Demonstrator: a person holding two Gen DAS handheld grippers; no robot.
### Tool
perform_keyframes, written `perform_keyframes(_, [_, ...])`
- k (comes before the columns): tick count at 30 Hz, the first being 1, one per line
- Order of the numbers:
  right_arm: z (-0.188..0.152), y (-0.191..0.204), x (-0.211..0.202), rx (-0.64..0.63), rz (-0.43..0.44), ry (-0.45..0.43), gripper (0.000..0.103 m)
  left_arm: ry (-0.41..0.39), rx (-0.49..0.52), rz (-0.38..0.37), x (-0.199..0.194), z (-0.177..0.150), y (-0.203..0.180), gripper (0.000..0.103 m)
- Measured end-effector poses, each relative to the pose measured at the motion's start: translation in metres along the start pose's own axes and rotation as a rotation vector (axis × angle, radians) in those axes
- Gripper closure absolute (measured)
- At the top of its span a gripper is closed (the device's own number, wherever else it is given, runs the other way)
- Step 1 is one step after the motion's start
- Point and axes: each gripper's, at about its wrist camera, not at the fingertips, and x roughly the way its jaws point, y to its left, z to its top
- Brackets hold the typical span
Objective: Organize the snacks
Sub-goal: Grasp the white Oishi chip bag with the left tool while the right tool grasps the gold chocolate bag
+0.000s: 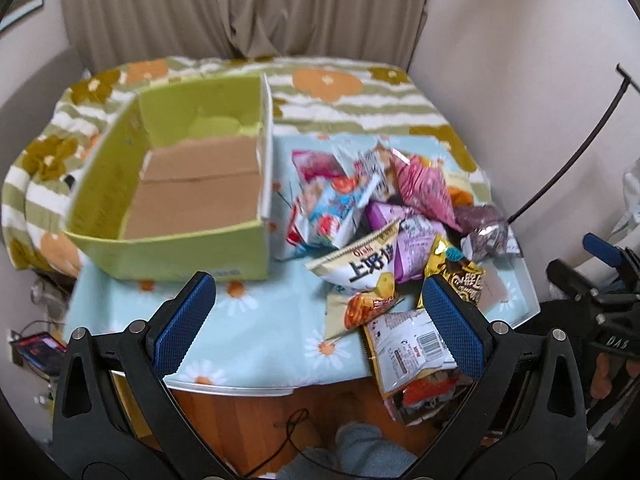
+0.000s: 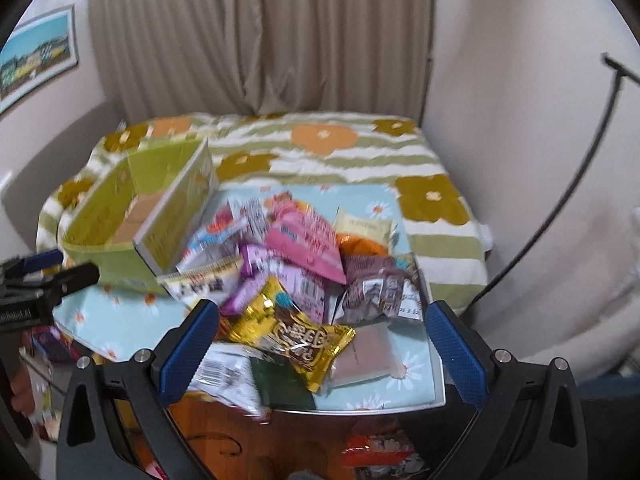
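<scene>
Several blurred snack packets (image 2: 296, 280), overlapping

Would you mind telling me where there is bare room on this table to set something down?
The green cardboard box is empty inside. The blue daisy tablecloth lies bare between the box's front wall and the table's near edge. The right half is crowded with a heap of snack packets, some overhanging the near edge.

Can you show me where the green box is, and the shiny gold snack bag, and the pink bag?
green box (image 1: 176, 248), left wrist view, on its near outer wall.
gold snack bag (image 2: 296, 334), right wrist view, middle of its printed front.
pink bag (image 2: 308, 240), right wrist view, middle of its face.
</scene>
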Motion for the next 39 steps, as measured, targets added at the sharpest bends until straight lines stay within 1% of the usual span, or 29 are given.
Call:
perform_keyframes(4, [-0.005,-0.01,0.042,-0.078,0.079,0.066,0.0,0.064,-0.021,-0.009,0.041,-0.004,-0.011,0.0])
perform_keyframes(8, [-0.012,-0.009,0.08,-0.2,0.148,0.121,0.0,0.145,-0.05,-0.01,0.081,-0.01,-0.022,0.001])
perform_keyframes(10, [-0.018,-0.007,0.098,-0.263,0.193,0.159,0.0,0.171,-0.06,-0.007,0.096,-0.013,-0.025,0.001])
perform_keyframes(13, [-0.027,-0.002,0.118,-0.341,0.233,0.205,0.0,0.196,-0.071,0.004,0.115,-0.015,-0.03,0.001])
perform_keyframes(15, [-0.032,0.002,0.125,-0.379,0.248,0.223,0.001,0.213,-0.081,0.011,0.126,-0.017,-0.031,0.003])
perform_keyframes(16, [-0.033,0.004,0.129,-0.395,0.254,0.23,0.001,0.217,-0.084,0.012,0.13,-0.018,-0.031,0.006])
perform_keyframes(19, [-0.035,0.006,0.138,-0.41,0.283,0.249,0.002,0.229,-0.1,0.012,0.14,-0.021,-0.03,0.009])
perform_keyframes(20, [-0.035,0.006,0.141,-0.414,0.288,0.254,0.003,0.231,-0.105,0.014,0.142,-0.021,-0.029,0.013])
perform_keyframes(21, [-0.036,0.007,0.145,-0.42,0.296,0.262,0.004,0.235,-0.108,0.018,0.145,-0.022,-0.029,0.015])
perform_keyframes(23, [-0.038,0.008,0.15,-0.427,0.31,0.276,0.008,0.249,-0.113,0.019,0.15,-0.023,-0.028,0.027])
perform_keyframes(25, [-0.038,0.01,0.156,-0.441,0.32,0.292,0.015,0.254,-0.123,0.018,0.154,-0.025,-0.027,0.032])
perform_keyframes(27, [-0.039,0.011,0.158,-0.452,0.328,0.297,0.018,0.248,-0.126,0.021,0.154,-0.025,-0.027,0.034])
perform_keyframes(32, [-0.038,0.011,0.162,-0.463,0.337,0.299,0.026,0.246,-0.136,0.014,0.156,-0.025,-0.026,0.046])
perform_keyframes(35, [-0.036,0.006,0.163,-0.464,0.342,0.3,0.032,0.243,-0.129,0.025,0.155,-0.025,-0.027,0.048])
perform_keyframes(36, [-0.036,0.007,0.162,-0.465,0.346,0.299,0.036,0.241,-0.125,0.029,0.154,-0.025,-0.028,0.048])
perform_keyframes(39, [-0.036,0.006,0.159,-0.483,0.35,0.29,0.043,0.235,-0.118,0.04,0.149,-0.027,-0.03,0.049])
